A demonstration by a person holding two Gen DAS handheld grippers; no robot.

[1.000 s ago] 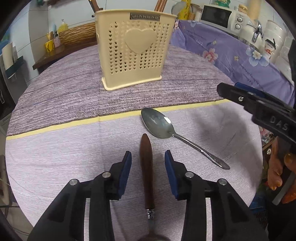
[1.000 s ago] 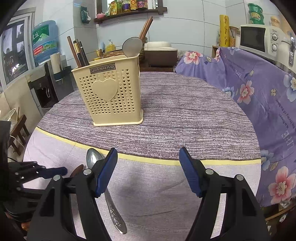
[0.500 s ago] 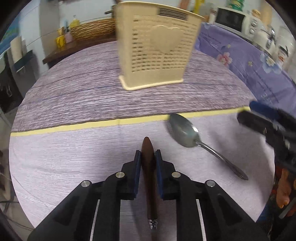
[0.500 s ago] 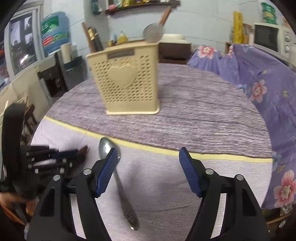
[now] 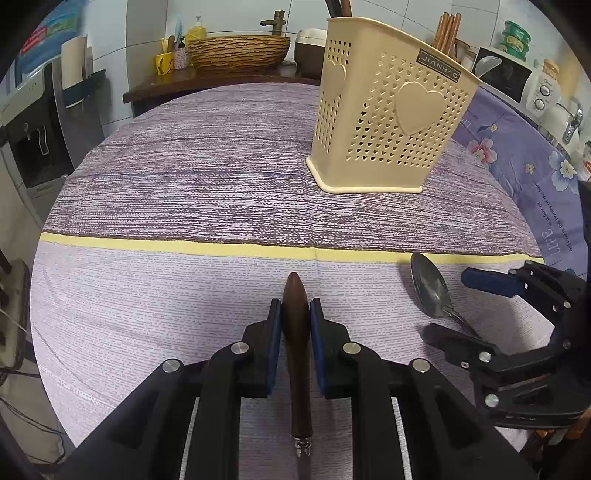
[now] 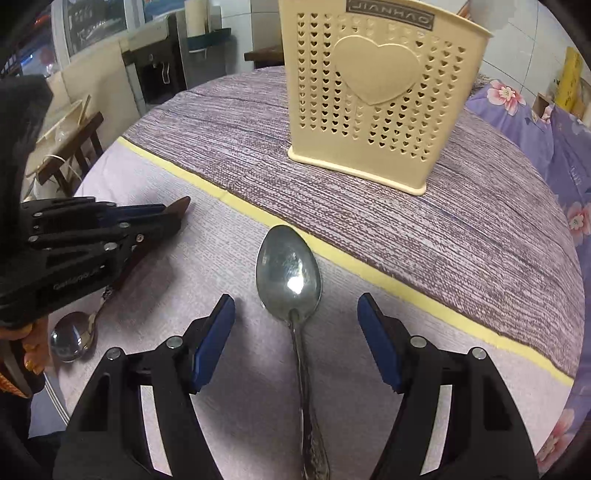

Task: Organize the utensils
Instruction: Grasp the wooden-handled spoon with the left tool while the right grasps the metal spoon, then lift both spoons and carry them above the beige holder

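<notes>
My left gripper point(image 5: 295, 314) is shut on the brown wooden handle of a ladle point(image 5: 296, 332), whose steel bowl point(image 6: 70, 341) rests on the cloth in the right wrist view. A steel spoon point(image 6: 290, 273) lies on the table, bowl toward the holder; it also shows in the left wrist view point(image 5: 430, 290). My right gripper point(image 6: 295, 317) is open and straddles the spoon's neck, its pads apart from it. The cream perforated utensil holder point(image 5: 388, 122) with a heart stands upright beyond the yellow stripe and also shows in the right wrist view point(image 6: 373, 92). Chopsticks point(image 5: 447, 31) stick out of it.
The round table point(image 5: 184, 177) has a purple striped cloth with a yellow band. A floral purple cover point(image 5: 535, 173) lies at the right. A counter with a woven basket point(image 5: 236, 51) and a microwave point(image 5: 506, 77) stand behind. A chair point(image 6: 62, 144) stands at the left.
My left gripper closed on the ladle's wooden handle and keeps hold. My right gripper moved down and over the steel spoon, now straddling its neck, still open.
</notes>
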